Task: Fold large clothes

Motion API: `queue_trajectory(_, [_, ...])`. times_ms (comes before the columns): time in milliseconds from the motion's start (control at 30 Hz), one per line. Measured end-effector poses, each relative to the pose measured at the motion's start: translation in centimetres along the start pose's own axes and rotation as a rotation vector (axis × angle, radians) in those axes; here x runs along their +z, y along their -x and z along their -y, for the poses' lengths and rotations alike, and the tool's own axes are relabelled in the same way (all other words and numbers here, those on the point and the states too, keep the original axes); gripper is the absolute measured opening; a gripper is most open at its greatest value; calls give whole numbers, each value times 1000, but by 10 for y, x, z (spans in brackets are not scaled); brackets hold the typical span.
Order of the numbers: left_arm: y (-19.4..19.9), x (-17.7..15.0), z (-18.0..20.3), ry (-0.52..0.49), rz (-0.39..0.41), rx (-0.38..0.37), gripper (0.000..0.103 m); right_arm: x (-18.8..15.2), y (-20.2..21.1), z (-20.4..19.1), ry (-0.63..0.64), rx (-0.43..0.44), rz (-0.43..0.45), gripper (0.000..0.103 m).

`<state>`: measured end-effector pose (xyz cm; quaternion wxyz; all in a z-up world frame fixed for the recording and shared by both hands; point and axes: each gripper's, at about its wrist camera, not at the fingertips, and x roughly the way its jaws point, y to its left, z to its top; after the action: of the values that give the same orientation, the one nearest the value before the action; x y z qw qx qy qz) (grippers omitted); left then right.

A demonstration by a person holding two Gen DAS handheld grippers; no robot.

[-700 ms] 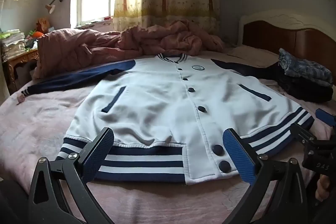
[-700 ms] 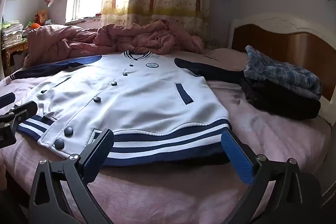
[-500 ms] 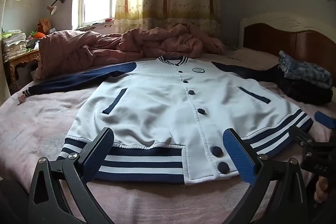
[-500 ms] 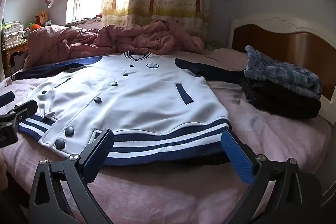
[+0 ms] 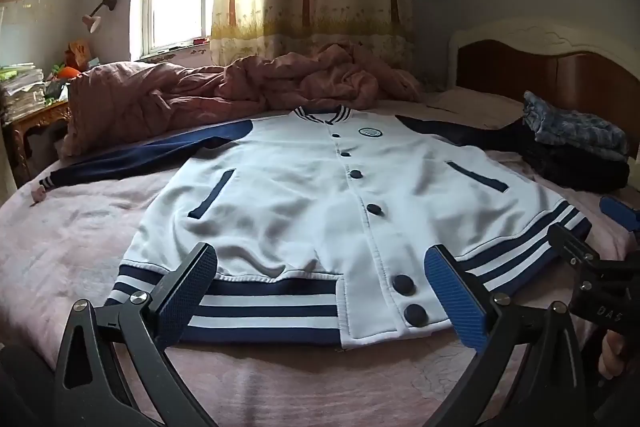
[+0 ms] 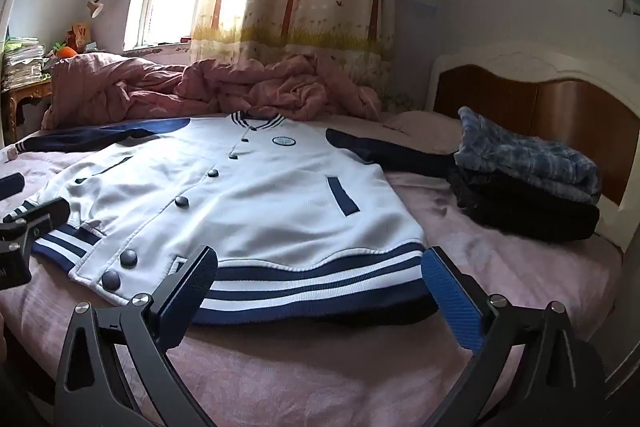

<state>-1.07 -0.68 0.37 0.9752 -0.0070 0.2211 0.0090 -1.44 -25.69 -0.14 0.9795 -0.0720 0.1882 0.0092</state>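
Note:
A white varsity jacket [image 5: 312, 203] [image 6: 256, 195] with navy sleeves, dark snap buttons and a navy-and-white striped hem lies flat, front up, on the pink bed sheet [image 5: 72, 235]. Its sleeves spread out to both sides. My left gripper [image 5: 320, 291] hovers open just short of the left half of the hem, nothing between its fingers. My right gripper [image 6: 320, 291] hovers open before the right half of the hem, also holding nothing. Each gripper shows at the edge of the other's view.
A crumpled pink quilt [image 5: 224, 91] is heaped behind the jacket's collar. A stack of folded dark and blue clothes [image 6: 528, 179] sits at the right by the wooden headboard [image 6: 536, 103]. A cluttered side table [image 5: 28, 107] stands at the left under the window.
Both grippers have drawn slightly back and up from the hem, so the jacket sits a little lower and farther in each view. The jaws stay wide apart.

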Motion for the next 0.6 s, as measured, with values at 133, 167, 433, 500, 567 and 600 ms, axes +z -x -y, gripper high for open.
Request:
queue_trajectory(133, [6, 1, -3, 20, 37, -12, 103, 0, 1, -1, 1, 1, 4, 103])
queue_trajectory(167, [8, 2, -4, 24, 45, -4, 103, 0, 1, -1, 0, 0, 4, 103])
queue_trajectory(433, [6, 3, -9, 40, 40, -7, 103, 0, 1, -1, -7, -4, 2, 103])
queue_trajectory(500, [7, 3, -10, 38, 43, -5, 103, 0, 2, -1, -8, -6, 4, 103])
queue_trajectory(567, [8, 3, -9, 34, 46, -5, 103, 0, 1, 0, -13, -4, 3, 103])
queue_trajectory(600, [8, 3, -8, 30, 48, -3, 103, 0, 1, 0, -15, -3, 1, 103])
